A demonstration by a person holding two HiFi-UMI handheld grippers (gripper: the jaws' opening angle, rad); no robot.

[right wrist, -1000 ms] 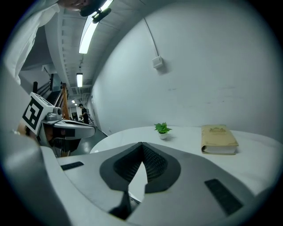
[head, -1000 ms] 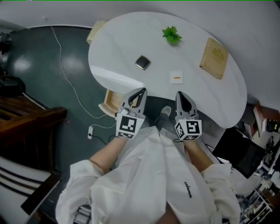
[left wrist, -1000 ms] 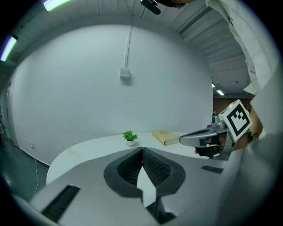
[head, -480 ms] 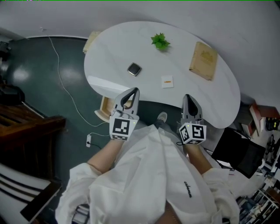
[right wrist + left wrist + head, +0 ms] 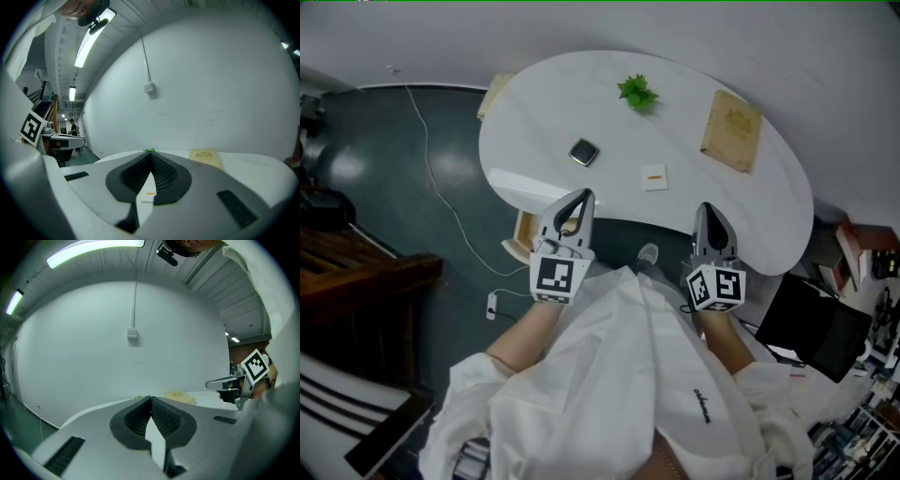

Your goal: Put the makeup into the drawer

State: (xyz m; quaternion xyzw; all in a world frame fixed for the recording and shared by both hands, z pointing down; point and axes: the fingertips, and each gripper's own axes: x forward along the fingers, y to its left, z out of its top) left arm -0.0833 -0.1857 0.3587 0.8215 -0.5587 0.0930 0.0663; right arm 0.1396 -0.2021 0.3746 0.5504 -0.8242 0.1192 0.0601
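Note:
The makeup, a small dark square compact, lies on the white rounded table, left of centre. Below the table's near edge a wooden drawer stands pulled out. My left gripper is shut and empty, its tips just over the near edge, above the drawer and short of the compact. My right gripper is also shut and empty, near the edge further right. In the left gripper view the shut jaws hide the compact; the right gripper shows at the side.
A white card with an orange mark lies near the front edge, a green plant sprig and a tan book further back. A white cable runs over the dark floor at left. Dark furniture stands lower left.
Both grippers have risen toward the table edge, still shut. The right one has drifted to the right, away from the white card. Nothing on the table has moved.

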